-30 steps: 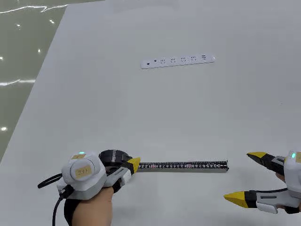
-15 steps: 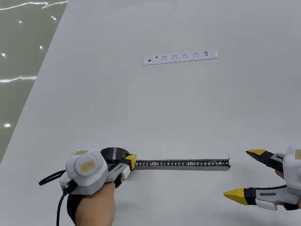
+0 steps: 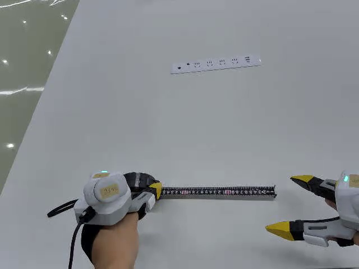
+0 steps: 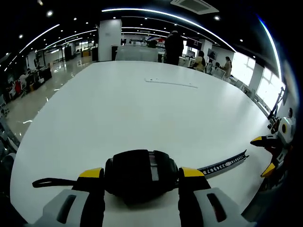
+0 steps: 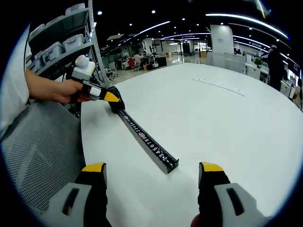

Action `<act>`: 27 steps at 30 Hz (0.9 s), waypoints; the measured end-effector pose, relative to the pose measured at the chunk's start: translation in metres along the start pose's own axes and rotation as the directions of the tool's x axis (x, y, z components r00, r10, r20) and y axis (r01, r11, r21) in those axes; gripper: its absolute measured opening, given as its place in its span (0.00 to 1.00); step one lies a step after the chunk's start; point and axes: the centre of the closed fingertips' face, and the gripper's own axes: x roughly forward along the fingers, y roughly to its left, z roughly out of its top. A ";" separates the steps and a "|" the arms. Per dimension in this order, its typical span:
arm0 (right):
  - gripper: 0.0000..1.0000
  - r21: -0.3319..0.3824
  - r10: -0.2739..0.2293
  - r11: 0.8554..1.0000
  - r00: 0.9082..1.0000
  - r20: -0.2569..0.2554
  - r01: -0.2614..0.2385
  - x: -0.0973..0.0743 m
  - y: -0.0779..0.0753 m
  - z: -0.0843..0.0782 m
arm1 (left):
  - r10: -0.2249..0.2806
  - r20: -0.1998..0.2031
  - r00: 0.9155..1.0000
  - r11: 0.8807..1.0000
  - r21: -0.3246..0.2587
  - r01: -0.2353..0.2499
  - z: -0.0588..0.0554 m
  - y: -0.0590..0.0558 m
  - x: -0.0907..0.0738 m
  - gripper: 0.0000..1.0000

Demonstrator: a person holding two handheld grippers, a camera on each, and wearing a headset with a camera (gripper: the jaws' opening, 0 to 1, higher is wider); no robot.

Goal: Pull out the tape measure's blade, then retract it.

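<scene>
Left tongs (image 4: 141, 173) clamped on black round tape measure case (image 3: 136, 180), black numbered blade (image 3: 219, 192) drawn out flat on white table (image 3: 168, 129), blade tip near wide-open, empty right tongs (image 3: 290, 203)

- Matt, smooth white across the tabletop (image 3: 168, 123), with no glare.
- Smooth white plastic on the power strip (image 3: 216, 63), toward 12 o'clock in the head view.
- Black plastic with a soft sheen on the tape measure case (image 4: 141, 182).
- Dark, flat-finished blade (image 3: 219, 192), printed with pale numerals.
- Smooth white plastic shells on the left gripper (image 3: 148, 193) and right gripper (image 3: 290, 203), with yellow and black jaw tips, low gloss.
- Highly glossy greenish floor (image 3: 22, 84) at 9 o'clock, mirroring ceiling lights.
- Grey woven mesh on the chair seat (image 5: 38, 151) at 8 o'clock in the right gripper view.
</scene>
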 end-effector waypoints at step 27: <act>0.53 -0.102 0.014 0.995 1.000 -0.007 -0.014 0.021 -0.022 -0.008 | -0.003 -0.015 1.000 1.000 0.017 0.003 -0.001 0.000 0.001 0.59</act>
